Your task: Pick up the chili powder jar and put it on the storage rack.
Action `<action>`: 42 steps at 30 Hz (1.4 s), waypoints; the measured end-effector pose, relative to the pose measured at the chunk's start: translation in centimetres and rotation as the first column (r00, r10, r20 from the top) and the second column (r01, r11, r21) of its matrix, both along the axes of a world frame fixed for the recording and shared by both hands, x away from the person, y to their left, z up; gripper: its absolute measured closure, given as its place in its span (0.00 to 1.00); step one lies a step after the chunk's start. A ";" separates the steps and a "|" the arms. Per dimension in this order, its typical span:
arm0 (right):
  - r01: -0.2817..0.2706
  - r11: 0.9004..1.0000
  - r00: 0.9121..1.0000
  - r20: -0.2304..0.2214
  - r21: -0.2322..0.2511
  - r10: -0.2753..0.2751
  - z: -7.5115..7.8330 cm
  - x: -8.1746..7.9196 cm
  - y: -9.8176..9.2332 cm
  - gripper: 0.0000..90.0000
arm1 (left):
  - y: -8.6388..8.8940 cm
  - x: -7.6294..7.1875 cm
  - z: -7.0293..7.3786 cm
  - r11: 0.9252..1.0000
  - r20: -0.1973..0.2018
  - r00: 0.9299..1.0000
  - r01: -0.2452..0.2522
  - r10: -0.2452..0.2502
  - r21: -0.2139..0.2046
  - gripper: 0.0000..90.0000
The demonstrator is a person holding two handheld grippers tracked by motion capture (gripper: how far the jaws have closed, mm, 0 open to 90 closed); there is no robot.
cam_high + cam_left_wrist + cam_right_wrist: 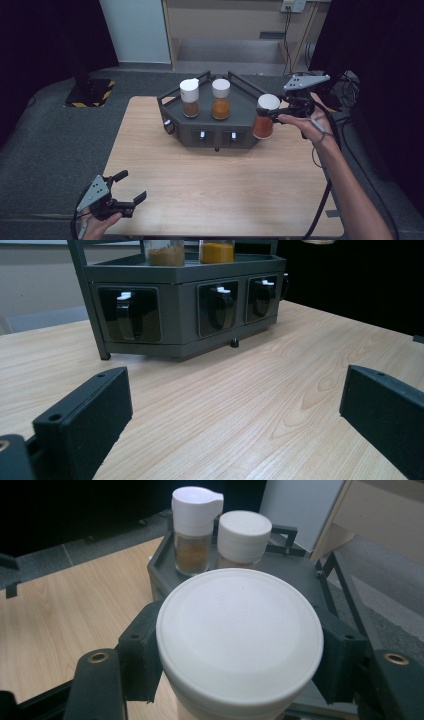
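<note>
My right gripper [270, 114] is shut on a white-capped jar of reddish-brown spice [264, 124], held in the air just off the right front corner of the dark rack [210, 134]. In the right gripper view the jar's white lid [239, 635] sits between both jaws. Two more white-capped jars stand on the rack's top: a brown one [190, 98] and an orange one [220, 99]. My left gripper [131, 187] rests open near the table's front left corner, with bare wood between its jaws [235, 415].
The rack has small drawers with white tabs along its front [217, 307]. The wooden table [220, 195] ends on grey floor all round. Black cables trail off the table's right side [320, 210].
</note>
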State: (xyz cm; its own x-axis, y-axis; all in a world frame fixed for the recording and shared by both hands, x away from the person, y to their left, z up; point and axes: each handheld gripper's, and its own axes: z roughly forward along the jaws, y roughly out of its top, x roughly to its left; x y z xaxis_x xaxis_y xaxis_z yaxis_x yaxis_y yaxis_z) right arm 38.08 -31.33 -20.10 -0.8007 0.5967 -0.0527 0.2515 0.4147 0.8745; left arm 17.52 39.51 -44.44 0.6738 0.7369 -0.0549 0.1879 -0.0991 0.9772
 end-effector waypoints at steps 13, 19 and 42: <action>0.045 0.999 0.999 -0.001 0.013 -0.045 1.2 2.0 0.8 0.38 | 0.0 0.1 0.0 1.000 -0.001 1.000 0.004 -0.004 -0.002 0.00; 0.073 0.997 0.997 0.000 0.015 -0.073 1.0 2.9 1.4 0.38 | 0.0 0.1 0.0 1.000 -0.002 1.000 0.004 -0.004 -0.002 0.00; 0.193 0.980 0.981 0.009 0.039 -0.194 -0.6 5.6 2.9 0.38 | 0.0 0.1 0.0 1.000 -0.003 1.000 0.005 -0.005 0.002 0.00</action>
State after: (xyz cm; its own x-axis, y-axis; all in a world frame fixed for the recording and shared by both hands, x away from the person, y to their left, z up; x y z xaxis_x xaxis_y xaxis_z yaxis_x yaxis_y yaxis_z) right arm 43.68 -28.43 -20.70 -0.6694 0.7420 -0.0366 0.3124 0.3258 0.8923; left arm 17.59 39.50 -44.42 0.6772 0.7337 -0.0555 0.1905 -0.1019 0.9764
